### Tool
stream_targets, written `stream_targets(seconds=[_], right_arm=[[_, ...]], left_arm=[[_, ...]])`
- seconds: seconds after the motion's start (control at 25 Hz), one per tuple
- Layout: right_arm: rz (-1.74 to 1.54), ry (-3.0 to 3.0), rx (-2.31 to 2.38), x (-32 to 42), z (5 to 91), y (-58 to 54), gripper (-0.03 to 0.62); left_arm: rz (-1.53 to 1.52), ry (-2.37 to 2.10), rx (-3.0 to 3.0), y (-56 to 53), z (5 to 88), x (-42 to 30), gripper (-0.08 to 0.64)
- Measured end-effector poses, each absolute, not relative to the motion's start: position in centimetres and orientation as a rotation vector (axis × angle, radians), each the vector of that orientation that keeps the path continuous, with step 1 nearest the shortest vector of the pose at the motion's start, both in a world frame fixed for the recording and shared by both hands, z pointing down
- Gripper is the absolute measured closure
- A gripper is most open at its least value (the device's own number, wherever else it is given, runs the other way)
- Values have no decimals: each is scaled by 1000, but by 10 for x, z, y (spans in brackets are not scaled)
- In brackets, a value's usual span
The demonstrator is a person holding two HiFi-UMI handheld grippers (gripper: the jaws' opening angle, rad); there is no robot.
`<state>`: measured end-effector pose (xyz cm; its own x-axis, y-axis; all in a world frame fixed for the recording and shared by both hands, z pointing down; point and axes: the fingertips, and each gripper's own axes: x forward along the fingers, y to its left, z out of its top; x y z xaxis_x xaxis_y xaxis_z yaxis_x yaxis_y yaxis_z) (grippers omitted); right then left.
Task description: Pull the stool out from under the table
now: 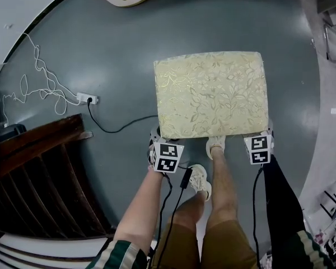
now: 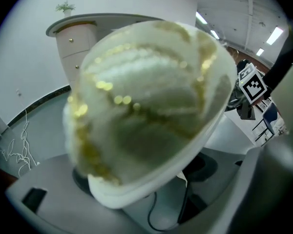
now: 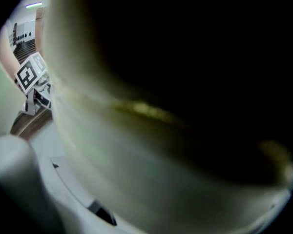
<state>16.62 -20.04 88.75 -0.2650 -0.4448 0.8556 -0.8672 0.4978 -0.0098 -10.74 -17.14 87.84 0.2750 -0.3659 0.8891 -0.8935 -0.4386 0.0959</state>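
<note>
Head view: the rectangular cream-and-gold floral-cushioned stool (image 1: pixel 211 93) is seen on the grey floor (image 1: pixel 117 55) (already in the open), its near corners clamped by the wide-spread left gripper (image 1: pixel 158 143) and right gripper (image 1: pixel 264 136), from which the soft padding could be slipped by uneven tugging.
</note>
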Motion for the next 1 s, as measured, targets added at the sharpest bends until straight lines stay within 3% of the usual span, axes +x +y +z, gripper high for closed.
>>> stream_targets(seconds=[0.8,0.88,1.0], right_arm=[[628,-1892,1062,172,898,-204,175],[638,-1883,1049,173,898,-203,173],[640,-1883,1024,172,897,-203,159]], left_arm=[[1153,-1183,1776,-160,896,-108,181],[1254,-1161,1771,-155,900,-112,226],[1283,-1156,1767,-156,900,-114,233]])
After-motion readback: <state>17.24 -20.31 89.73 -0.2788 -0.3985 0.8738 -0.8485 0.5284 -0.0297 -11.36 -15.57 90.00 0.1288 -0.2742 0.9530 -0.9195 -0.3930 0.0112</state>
